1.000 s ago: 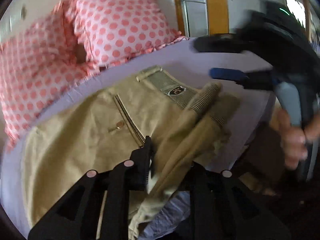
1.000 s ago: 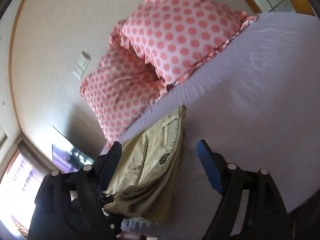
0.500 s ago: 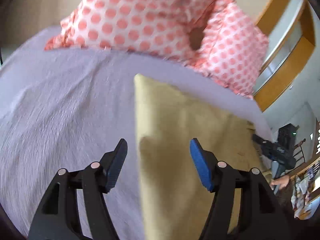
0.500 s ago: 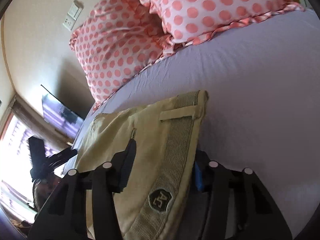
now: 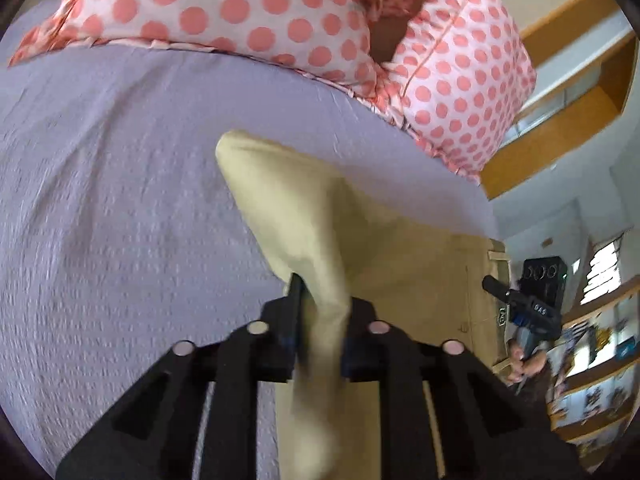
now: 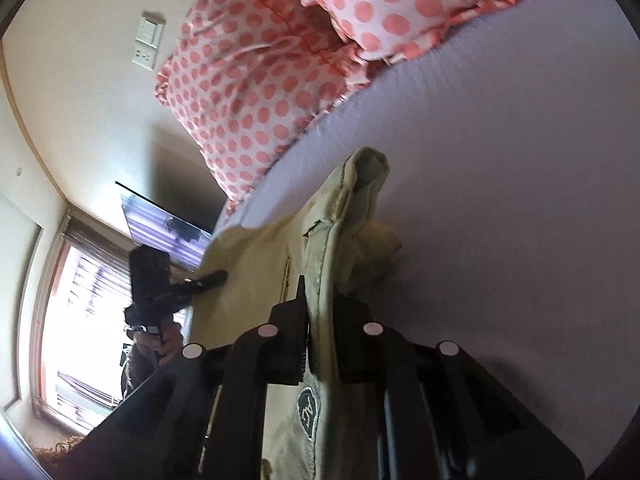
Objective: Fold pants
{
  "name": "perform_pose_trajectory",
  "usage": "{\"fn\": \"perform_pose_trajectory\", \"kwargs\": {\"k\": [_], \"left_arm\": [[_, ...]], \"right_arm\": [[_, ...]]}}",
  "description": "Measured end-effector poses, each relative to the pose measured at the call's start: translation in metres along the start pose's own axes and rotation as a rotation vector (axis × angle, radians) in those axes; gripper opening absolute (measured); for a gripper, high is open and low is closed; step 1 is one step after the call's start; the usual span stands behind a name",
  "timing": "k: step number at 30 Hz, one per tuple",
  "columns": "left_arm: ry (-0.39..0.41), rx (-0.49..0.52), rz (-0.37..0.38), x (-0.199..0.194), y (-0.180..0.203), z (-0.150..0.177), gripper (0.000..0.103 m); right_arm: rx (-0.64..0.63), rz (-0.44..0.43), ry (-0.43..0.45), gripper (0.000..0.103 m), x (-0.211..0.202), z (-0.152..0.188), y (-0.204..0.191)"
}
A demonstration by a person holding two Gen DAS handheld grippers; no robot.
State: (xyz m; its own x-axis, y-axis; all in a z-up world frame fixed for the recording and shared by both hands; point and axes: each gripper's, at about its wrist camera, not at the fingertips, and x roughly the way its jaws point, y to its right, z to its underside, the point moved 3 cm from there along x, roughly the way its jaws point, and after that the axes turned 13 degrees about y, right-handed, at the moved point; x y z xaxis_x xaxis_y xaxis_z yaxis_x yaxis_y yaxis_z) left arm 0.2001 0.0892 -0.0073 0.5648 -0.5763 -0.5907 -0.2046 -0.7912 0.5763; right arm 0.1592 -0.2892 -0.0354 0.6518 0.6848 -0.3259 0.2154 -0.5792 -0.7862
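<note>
Both grippers clamp khaki pants over a lavender bed.

The left gripper [image 5: 320, 320] pinches a soft, smooth fold of the pants [image 5: 304, 216]; the right gripper [image 6: 320, 312] closes on the ribbed waistband [image 6: 320, 280], probably near its corner. Textured bed sheet [image 5: 120, 200] lies open toward 9 o'clock; ruffled polka-dot pillows [image 5: 248, 12] at 12.
</note>
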Motion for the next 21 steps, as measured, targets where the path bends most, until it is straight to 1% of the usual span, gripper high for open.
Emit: {"fn": "perform_pose_trajectory", "kwargs": {"k": [4, 6, 9, 11, 12, 13, 14, 15, 16, 17, 18, 19, 20, 21], "left_arm": [[0.047, 0.064, -0.067, -0.007, 0.014, -0.011, 0.006], [0.086, 0.092, -0.090, -0.009, 0.022, -0.028, 0.006], [0.186, 0.160, -0.156, -0.008, 0.033, -0.069, 0.006], [0.226, 0.194, -0.207, 0.003, 0.032, -0.089, 0.008], [0.235, 0.209, -0.264, 0.017, 0.028, -0.101, 0.009], [0.227, 0.217, -0.324, 0.032, 0.021, -0.107, 0.009], [0.193, 0.227, -0.406, 0.049, 0.012, -0.109, 0.009], [0.165, 0.225, -0.456, 0.060, 0.004, -0.108, 0.012], [0.147, 0.221, -0.474, 0.066, -0.002, -0.106, 0.014], [0.158, 0.224, -0.470, 0.062, -0.005, -0.102, 0.018], [0.177, 0.235, -0.473, 0.054, -0.005, -0.099, 0.020], [0.199, 0.254, -0.481, 0.043, -0.004, -0.096, 0.020], [0.221, 0.275, -0.485, 0.032, -0.001, -0.093, 0.022], [0.251, 0.299, -0.475, 0.016, 0.004, -0.088, 0.027]], "right_arm": [[-0.072, -0.024, 0.037, 0.010, 0.006, -0.020, -0.034], [-0.106, -0.035, 0.054, 0.010, 0.013, -0.036, -0.050], [-0.153, -0.025, 0.110, 0.010, 0.028, -0.066, -0.065], [-0.150, 0.017, 0.156, 0.010, 0.043, -0.087, -0.060], [-0.134, 0.046, 0.166, 0.010, 0.051, -0.092, -0.053], [-0.107, 0.093, 0.164, 0.010, 0.064, -0.096, -0.041], [-0.094, 0.178, 0.142, 0.011, 0.080, -0.097, -0.027], [-0.096, 0.260, 0.113, 0.016, 0.091, -0.095, -0.016], [-0.102, 0.337, 0.080, 0.022, 0.100, -0.092, -0.004], [-0.090, 0.375, 0.058, 0.029, 0.101, -0.090, 0.005], [-0.079, 0.375, 0.060, 0.032, 0.095, -0.091, 0.006], [-0.078, 0.394, 0.089, 0.035, 0.082, -0.094, 0.005], [-0.083, 0.396, 0.122, 0.042, 0.070, -0.097, 0.001], [-0.085, 0.360, 0.164, 0.054, 0.057, -0.099, -0.007]]}}
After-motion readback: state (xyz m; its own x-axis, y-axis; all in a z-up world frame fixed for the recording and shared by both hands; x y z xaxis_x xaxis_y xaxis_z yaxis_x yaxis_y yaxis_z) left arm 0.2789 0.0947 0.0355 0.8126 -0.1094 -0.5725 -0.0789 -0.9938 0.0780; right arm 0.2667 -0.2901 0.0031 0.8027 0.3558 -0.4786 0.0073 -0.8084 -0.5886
